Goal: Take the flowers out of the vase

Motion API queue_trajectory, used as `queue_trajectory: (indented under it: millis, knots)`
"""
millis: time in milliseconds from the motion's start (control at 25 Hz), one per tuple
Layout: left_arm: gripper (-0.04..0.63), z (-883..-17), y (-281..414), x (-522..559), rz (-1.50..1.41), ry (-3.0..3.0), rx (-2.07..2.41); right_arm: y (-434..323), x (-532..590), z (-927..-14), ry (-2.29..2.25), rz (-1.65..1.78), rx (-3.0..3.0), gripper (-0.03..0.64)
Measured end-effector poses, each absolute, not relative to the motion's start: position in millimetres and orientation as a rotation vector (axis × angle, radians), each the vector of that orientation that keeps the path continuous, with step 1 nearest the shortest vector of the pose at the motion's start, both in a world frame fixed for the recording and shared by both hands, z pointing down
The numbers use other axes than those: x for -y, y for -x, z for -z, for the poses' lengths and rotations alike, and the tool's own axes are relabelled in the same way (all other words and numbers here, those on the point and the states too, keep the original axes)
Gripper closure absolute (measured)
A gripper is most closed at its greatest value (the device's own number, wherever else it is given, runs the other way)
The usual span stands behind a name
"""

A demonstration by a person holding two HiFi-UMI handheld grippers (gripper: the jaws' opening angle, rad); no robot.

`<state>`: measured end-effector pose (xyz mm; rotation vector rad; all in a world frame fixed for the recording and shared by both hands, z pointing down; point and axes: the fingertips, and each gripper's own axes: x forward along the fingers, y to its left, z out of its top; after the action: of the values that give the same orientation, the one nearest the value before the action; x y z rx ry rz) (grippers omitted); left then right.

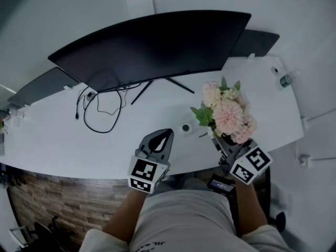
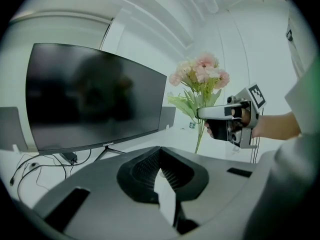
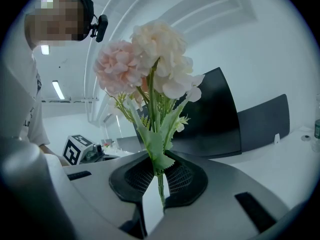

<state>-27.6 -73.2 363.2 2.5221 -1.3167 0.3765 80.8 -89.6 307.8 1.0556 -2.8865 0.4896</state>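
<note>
White desk (image 1: 63, 135) before a curved black monitor (image 1: 152, 46); the right gripper (image 3: 156, 181) holds the pink-and-cream flower bunch (image 1: 228, 114).
Its jaws pinch the green stems (image 3: 160, 191), long axis upright, blooms centre right in the head view; the left gripper (image 1: 166, 136), jaws pressed together on nothing, lies apart at the bunch's left.

Matt grey plastic fingers (image 3: 215, 209), smooth white desk (image 1: 52, 135), glossy monitor (image 2: 95, 94)
</note>
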Motion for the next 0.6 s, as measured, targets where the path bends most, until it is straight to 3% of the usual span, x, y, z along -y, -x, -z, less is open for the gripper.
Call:
queue_trajectory:
  millis: [600]
  knots:
    - [0.592, -362, 27, 57, -0.399, -2.529, 1.299, -75, 77, -303, -1.047, -0.493, 2.907, 0.554]
